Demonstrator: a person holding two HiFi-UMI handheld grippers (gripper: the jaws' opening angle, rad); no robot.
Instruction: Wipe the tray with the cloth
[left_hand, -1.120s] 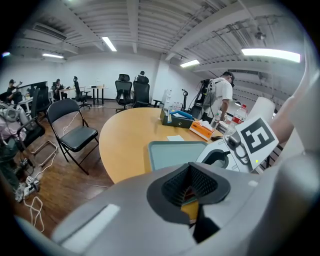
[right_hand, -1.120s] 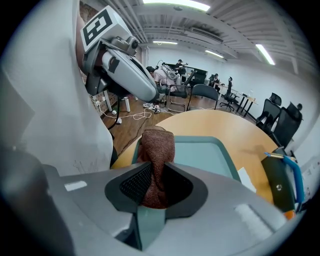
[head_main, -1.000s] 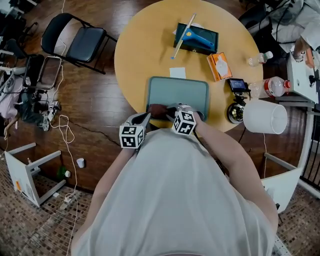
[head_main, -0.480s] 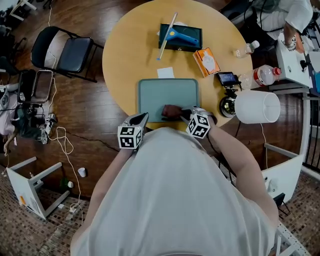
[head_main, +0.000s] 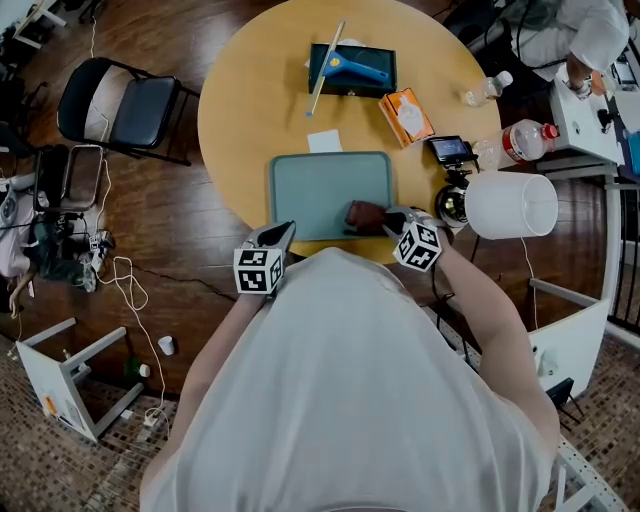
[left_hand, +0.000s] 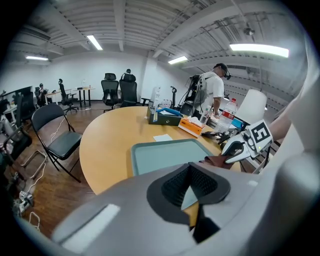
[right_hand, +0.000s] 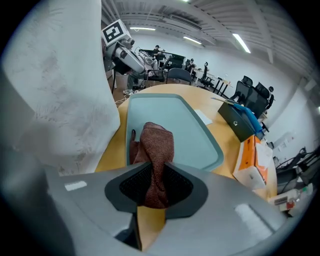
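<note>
A teal tray (head_main: 325, 190) lies on the round wooden table (head_main: 250, 90) near its front edge. A dark red-brown cloth (head_main: 365, 215) rests on the tray's near right corner, and my right gripper (head_main: 385, 222) is shut on it. In the right gripper view the cloth (right_hand: 156, 150) runs from between the jaws onto the tray (right_hand: 170, 125). My left gripper (head_main: 283, 233) hangs at the tray's near left edge, shut with nothing in it. From the left gripper view the tray (left_hand: 165, 154) lies ahead, with the right gripper (left_hand: 239, 148) on the cloth (left_hand: 216, 161).
Behind the tray are a white note (head_main: 324, 141), a dark box with a blue tool (head_main: 352, 68), an orange tissue pack (head_main: 405, 117), bottles (head_main: 515, 140) and a white lampshade (head_main: 510, 205). A folding chair (head_main: 125, 105) stands at the left. A person (head_main: 570, 35) stands at the far right.
My right gripper has dragged the cloth rightward along the tray's near edge, from the left part to the right corner. The left gripper has stayed put.
</note>
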